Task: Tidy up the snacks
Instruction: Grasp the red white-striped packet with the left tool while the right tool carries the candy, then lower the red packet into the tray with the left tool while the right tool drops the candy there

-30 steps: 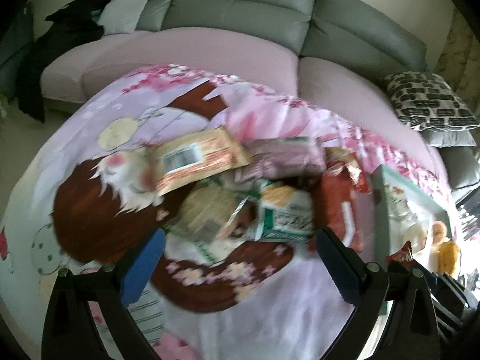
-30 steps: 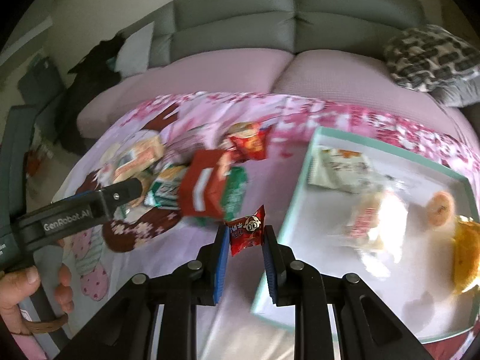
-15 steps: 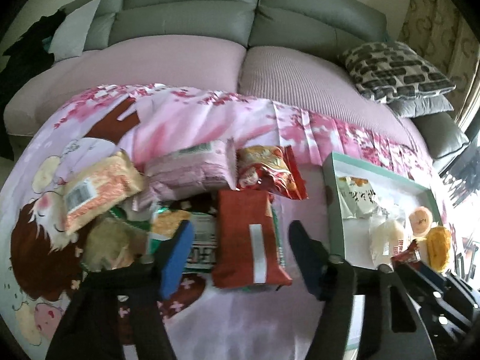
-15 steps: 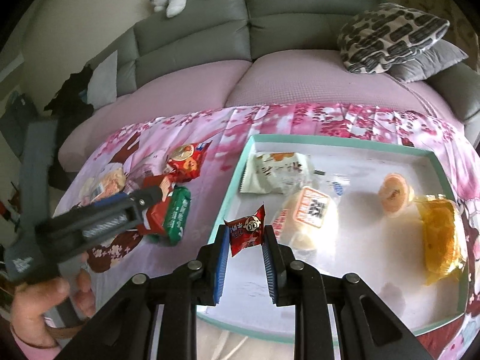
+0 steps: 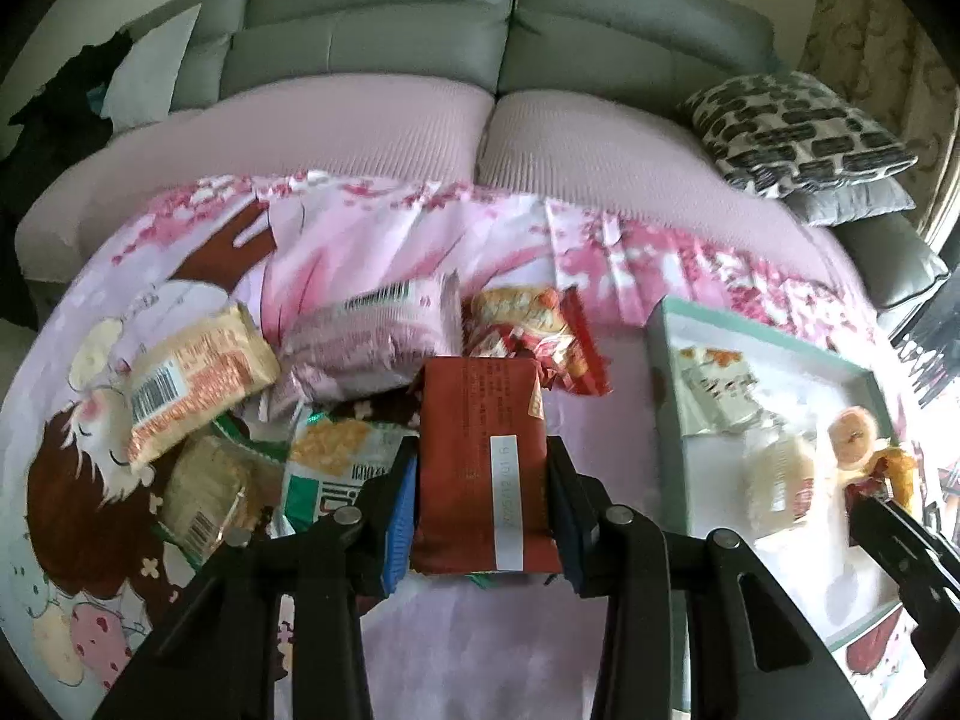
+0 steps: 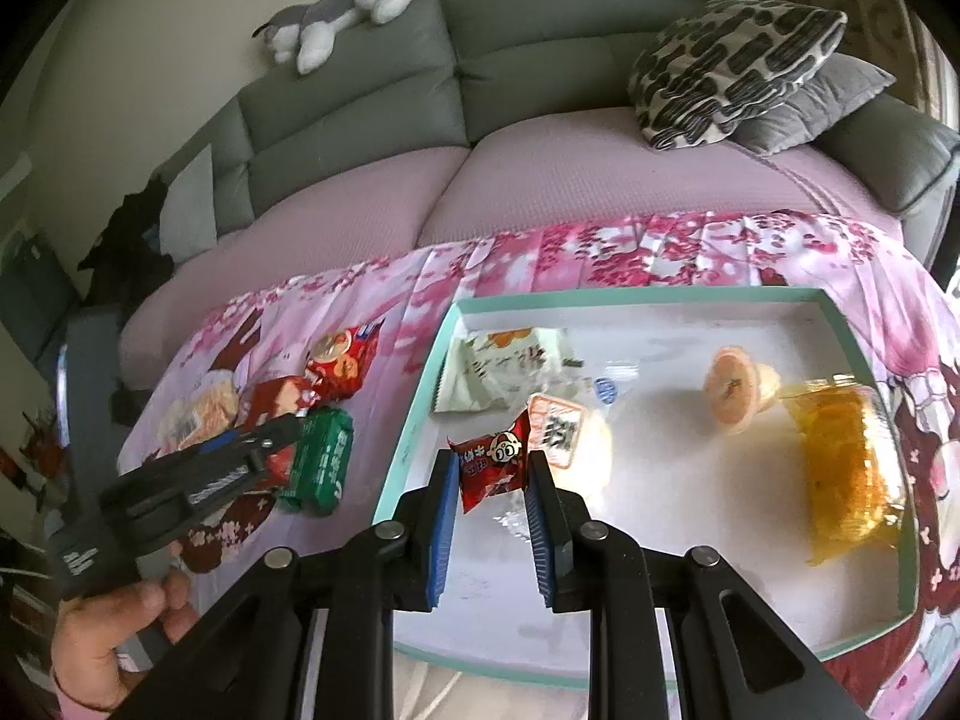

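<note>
A pile of snack packets lies on the pink cartoon cloth point(image 5: 420, 228). My left gripper point(image 5: 480, 510) reaches down into the pile. Its jaws are closing, and both pads touch the sides of a dark red packet point(image 5: 480, 450) with a white date strip. My right gripper point(image 6: 489, 462) is shut on a small red candy packet point(image 6: 492, 468) with a cartoon face. It holds the packet above the near left part of the teal-rimmed white tray point(image 6: 414, 420). In the right wrist view the left gripper point(image 6: 264, 438) sits over the pile, with a hand point(image 6: 114, 630) on its grip.
The tray holds a white-green packet point(image 6: 498, 372), a wrapped bun point(image 6: 576, 438), an orange jelly cup point(image 6: 735, 396) and a yellow packet point(image 6: 846, 468). The pile includes a pink packet point(image 5: 372, 336), an orange-beige one point(image 5: 192, 384), a red bag point(image 5: 534, 330) and a green-white one point(image 5: 342, 462). A grey sofa point(image 5: 384, 42) stands behind.
My left gripper swung right across the pile and its wide jaws narrowed around the dark red packet. My right gripper carried the small red packet from beside the tray to over its inside.
</note>
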